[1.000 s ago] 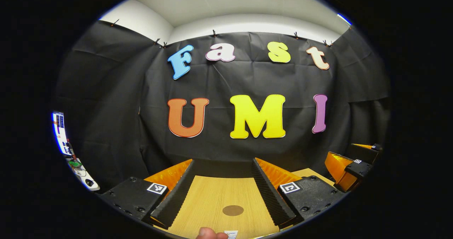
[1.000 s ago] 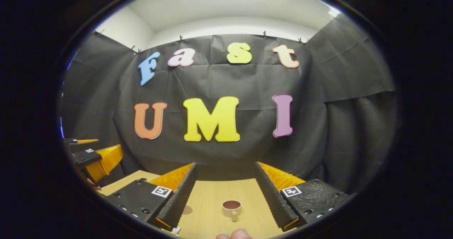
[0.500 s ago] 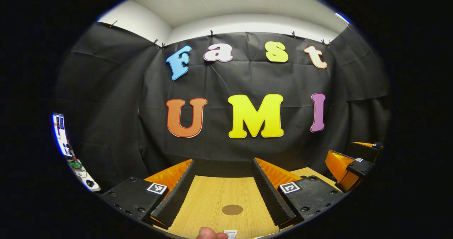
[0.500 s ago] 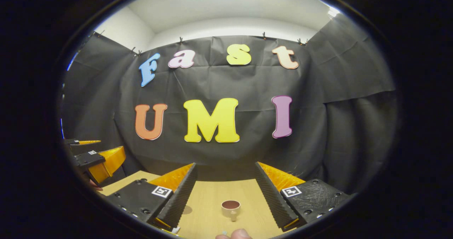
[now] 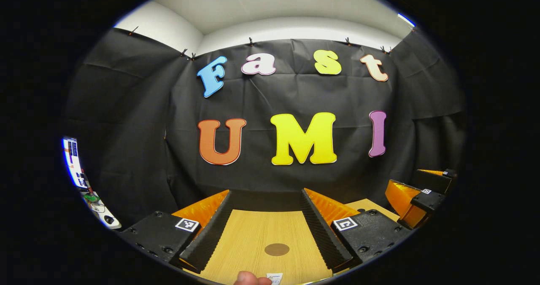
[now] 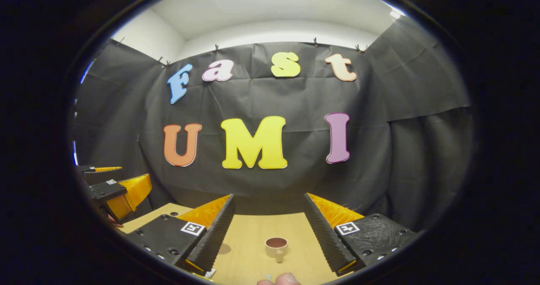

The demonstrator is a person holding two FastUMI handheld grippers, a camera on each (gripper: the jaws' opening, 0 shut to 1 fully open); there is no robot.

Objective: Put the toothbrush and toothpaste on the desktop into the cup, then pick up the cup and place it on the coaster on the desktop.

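Barely any change was noted over the last second: both views drifted a touch, the wall cloth sliding slightly, while the objects on the pale wooden desktop (image 5: 253,234) kept their places. No approach was judged to have begun; the task was read as standing at its very start, with nothing yet picked up.

Left gripper (image 5: 265,221): fingers were seen spread wide, nothing between them, held above the desktop. A flat, round brown coaster (image 5: 276,249) was recorded lying on the wood between the two fingers, slightly nearer the right-hand one, apart from both. A fingertip of the person's hand (image 5: 248,278) and a small white label (image 5: 274,278) were glimpsed at the bottom edge. The right gripper (image 5: 415,200) was seen farther off at the right edge, fingers parted.

Right gripper (image 6: 268,224): fingers likewise spread, empty. A small cream-coloured ceramic cup with a dark brown interior (image 6: 276,247) was noted standing upright on the desktop between the fingers, roughly centred, its handle turned toward the camera, touching neither finger. The cup was seen empty. The coaster appeared as a dim brown patch just beside the left-hand finger.

Toothbrush and toothpaste could not be identified with confidence; a tiny object at the bottom edge of the right gripper view was too small to tell.
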